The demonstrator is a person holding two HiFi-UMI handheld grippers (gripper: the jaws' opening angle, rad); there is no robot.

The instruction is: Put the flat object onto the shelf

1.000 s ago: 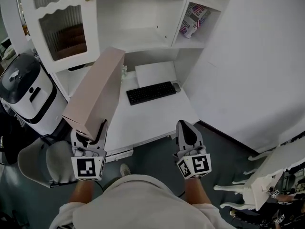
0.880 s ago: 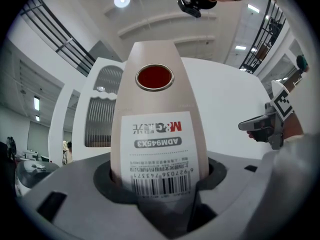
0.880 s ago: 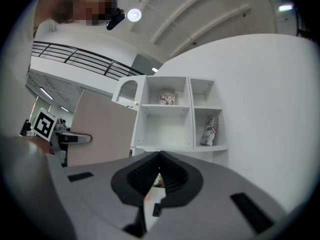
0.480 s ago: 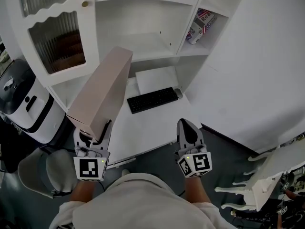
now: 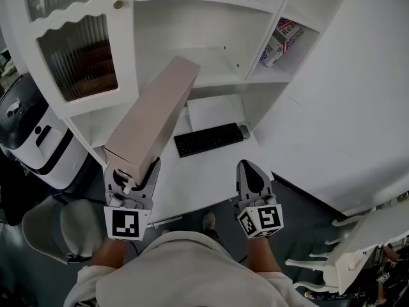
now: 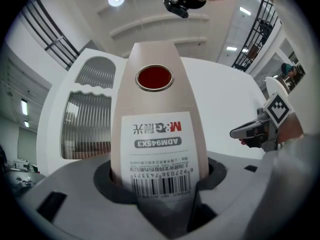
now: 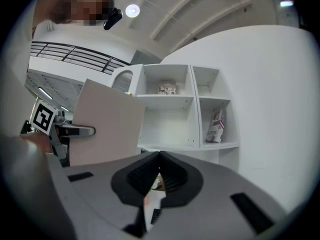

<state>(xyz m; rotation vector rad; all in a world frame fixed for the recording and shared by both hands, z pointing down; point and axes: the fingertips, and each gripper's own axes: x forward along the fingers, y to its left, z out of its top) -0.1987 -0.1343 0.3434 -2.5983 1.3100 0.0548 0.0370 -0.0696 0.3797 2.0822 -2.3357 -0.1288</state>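
The flat object is a long pinkish-beige file box (image 5: 153,117) with a white barcode label and a red-backed finger hole (image 6: 154,78). My left gripper (image 5: 133,174) is shut on its near end, and the box tilts up and away toward the white shelf unit (image 5: 211,62). In the left gripper view the box (image 6: 157,129) fills the gap between the jaws. My right gripper (image 5: 251,174) hangs over the desk's front edge, shut and holding nothing. In the right gripper view the box (image 7: 107,121) stands left of the shelf's open compartments (image 7: 167,124).
A black keyboard (image 5: 208,139) and mouse (image 5: 245,132) lie on the white desk (image 5: 192,178). A printed packet (image 5: 281,40) sits in the right shelf compartment. A ribbed-glass cabinet door (image 5: 77,50), a white appliance (image 5: 32,139) and a grey chair (image 5: 57,226) are at left.
The left gripper has carried the box a little to the right and further toward the shelf. The right gripper has hardly moved.
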